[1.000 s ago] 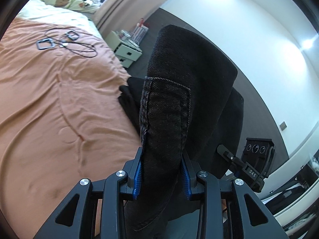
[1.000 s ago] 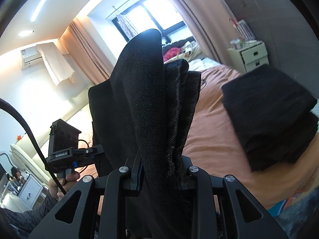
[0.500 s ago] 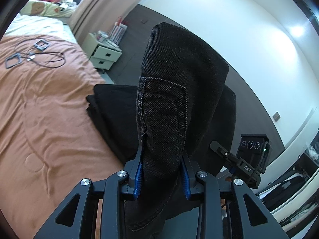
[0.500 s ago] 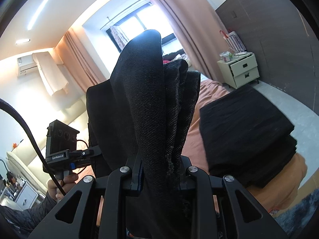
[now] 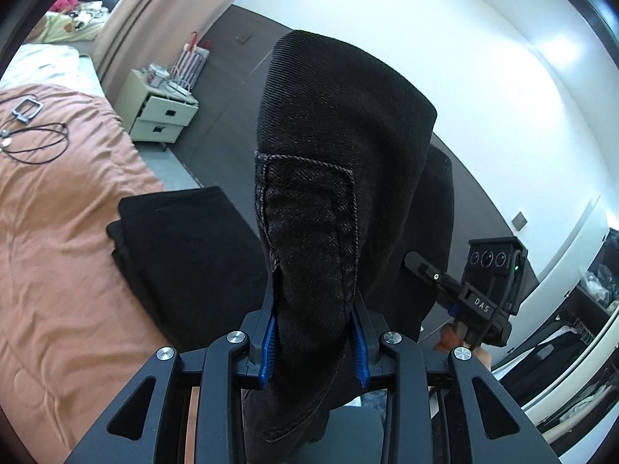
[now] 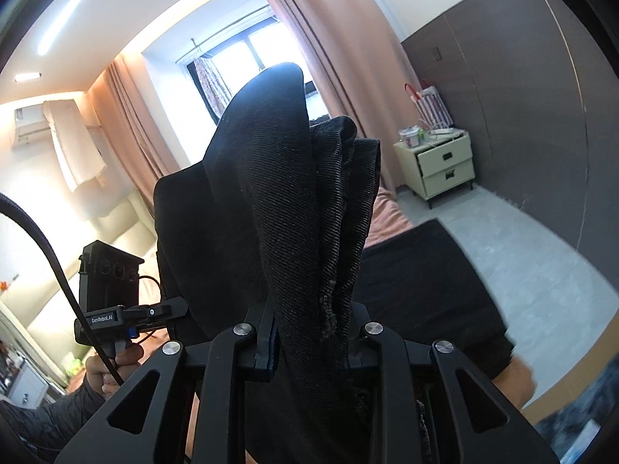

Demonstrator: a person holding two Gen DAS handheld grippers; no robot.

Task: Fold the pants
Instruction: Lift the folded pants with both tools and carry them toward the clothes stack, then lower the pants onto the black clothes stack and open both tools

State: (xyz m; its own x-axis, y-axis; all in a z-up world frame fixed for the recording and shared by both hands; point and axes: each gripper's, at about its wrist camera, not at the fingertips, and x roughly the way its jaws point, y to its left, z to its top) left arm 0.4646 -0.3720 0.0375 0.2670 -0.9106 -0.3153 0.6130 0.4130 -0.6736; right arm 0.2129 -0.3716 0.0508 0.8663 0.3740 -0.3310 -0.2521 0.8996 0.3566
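- Left hand-held gripper [image 5: 314, 332] and right hand-held gripper [image 6: 311, 338] each pinch the black pants [image 5: 340, 162].
- Keep both level, lowering onto the folded stack [image 5: 185, 255] ahead.

Matte black grippers, silver screws, blue pads on the fingers [image 5: 269, 342]; a grey sleeve [image 6: 50, 419], a black cable [image 6: 58, 270].

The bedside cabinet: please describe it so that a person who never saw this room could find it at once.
Start from the bed with the orange cover and look past its far corner, toward the dark wall panel. There, beside the long pink curtain, stands the bedside cabinet. It is the only pale cream furniture there, with two drawers and small clutter on top.
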